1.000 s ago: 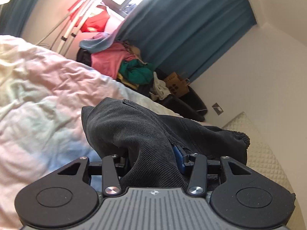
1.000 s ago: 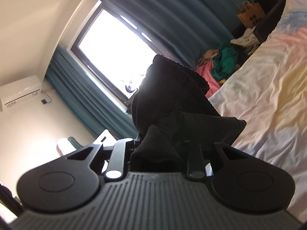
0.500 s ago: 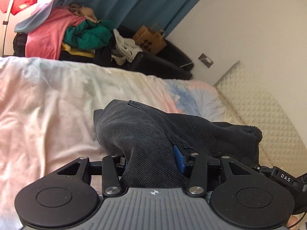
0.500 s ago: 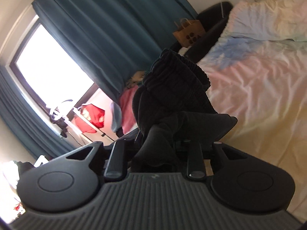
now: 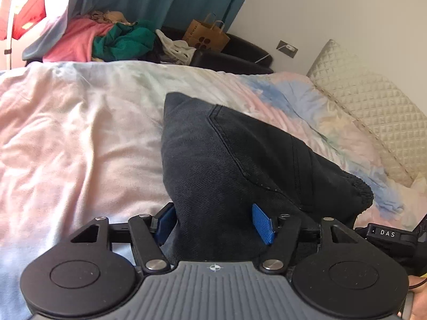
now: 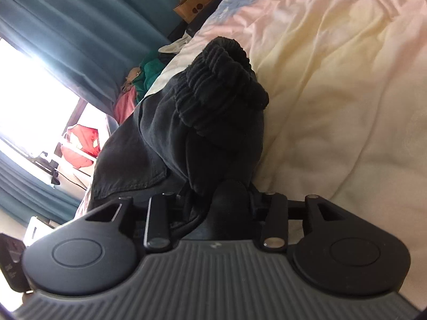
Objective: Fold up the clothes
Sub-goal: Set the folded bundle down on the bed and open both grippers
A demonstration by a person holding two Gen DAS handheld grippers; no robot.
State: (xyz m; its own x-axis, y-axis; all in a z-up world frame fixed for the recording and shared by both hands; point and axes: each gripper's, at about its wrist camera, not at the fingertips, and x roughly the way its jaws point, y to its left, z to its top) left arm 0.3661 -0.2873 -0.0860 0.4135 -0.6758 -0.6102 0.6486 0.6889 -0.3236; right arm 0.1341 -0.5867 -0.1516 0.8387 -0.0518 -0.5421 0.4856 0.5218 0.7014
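My left claw (image 5: 213, 224) had just opened around the dark grey denim trousers (image 5: 240, 160) lowered onto the pastel bedspread (image 5: 80, 146), my right claw (image 6: 210, 210) still gripping them

Left gripper (image 5: 214, 220) jaws parted, right gripper (image 6: 213, 202) jaws unclear.

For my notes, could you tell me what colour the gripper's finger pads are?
Blue pads, clearest in the left wrist view.
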